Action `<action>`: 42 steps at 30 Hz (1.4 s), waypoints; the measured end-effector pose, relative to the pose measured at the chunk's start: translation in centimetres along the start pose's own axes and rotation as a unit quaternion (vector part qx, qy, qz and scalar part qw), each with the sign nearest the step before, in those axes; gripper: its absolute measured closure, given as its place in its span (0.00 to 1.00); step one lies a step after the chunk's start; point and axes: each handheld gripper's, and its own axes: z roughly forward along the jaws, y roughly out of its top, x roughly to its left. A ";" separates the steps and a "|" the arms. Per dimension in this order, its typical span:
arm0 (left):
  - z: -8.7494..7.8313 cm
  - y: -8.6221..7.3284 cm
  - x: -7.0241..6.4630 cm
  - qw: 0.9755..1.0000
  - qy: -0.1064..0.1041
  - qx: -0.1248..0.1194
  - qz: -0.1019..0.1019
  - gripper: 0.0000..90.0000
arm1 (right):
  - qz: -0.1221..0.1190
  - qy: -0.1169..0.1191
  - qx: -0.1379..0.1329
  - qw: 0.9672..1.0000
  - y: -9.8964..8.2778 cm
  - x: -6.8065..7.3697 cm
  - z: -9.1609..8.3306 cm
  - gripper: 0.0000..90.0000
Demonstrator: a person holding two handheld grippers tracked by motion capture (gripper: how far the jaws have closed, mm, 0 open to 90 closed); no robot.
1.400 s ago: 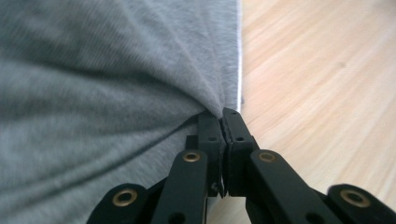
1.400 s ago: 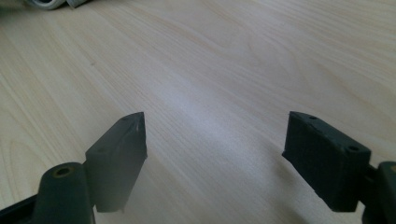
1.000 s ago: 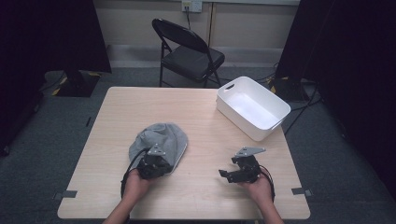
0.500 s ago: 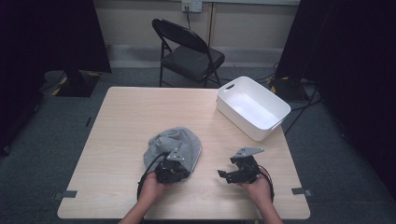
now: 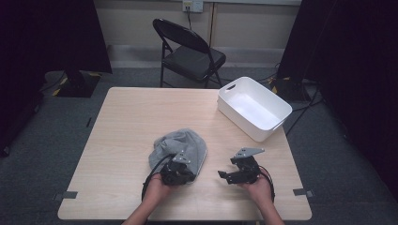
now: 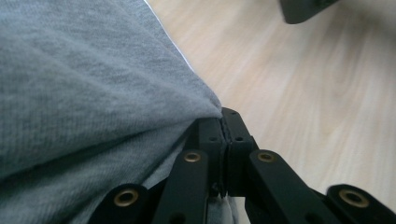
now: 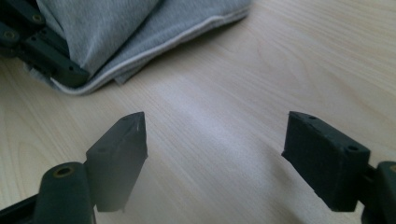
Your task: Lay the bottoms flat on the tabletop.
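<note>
The crumpled grey knitted cloth point(image 5: 180, 149) lies at the lower middle of the high view on the pale wooden table point(image 5: 122, 126), its near edge pinched in the closed left tool point(image 5: 177, 174). The right tool point(image 5: 230, 174) rests just to its right with jaws spread wide and nothing between them. To do this well, I judge the right tool should take the white-seamed hem point(image 7: 154, 39) at the upper left of its own view, well apart from the left grip, before lifting. The white plastic bin point(image 5: 253, 108) waits at upper right.
</note>
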 end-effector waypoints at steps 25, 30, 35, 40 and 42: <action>-5.2 -0.3 0.4 0.999 0.016 -0.034 0.012 0.70 | -0.011 0.011 -0.003 1.000 0.1 0.6 -0.4 0.26; -7.6 -1.5 1.8 0.998 0.042 -0.040 -0.004 0.70 | -0.025 0.017 -0.002 1.000 0.3 1.1 -0.3 0.27; -9.1 -2.8 3.2 0.997 0.062 -0.045 -0.024 0.65 | -0.033 0.020 0.006 0.999 0.5 1.5 0.2 0.27; -9.8 -4.6 4.0 0.995 0.079 -0.049 -0.044 0.57 | -0.037 0.018 0.006 0.999 0.7 1.7 0.2 0.27; -9.6 -5.2 4.2 0.995 0.080 -0.039 -0.046 0.54 | -0.038 0.017 0.006 0.999 0.6 1.7 0.2 0.27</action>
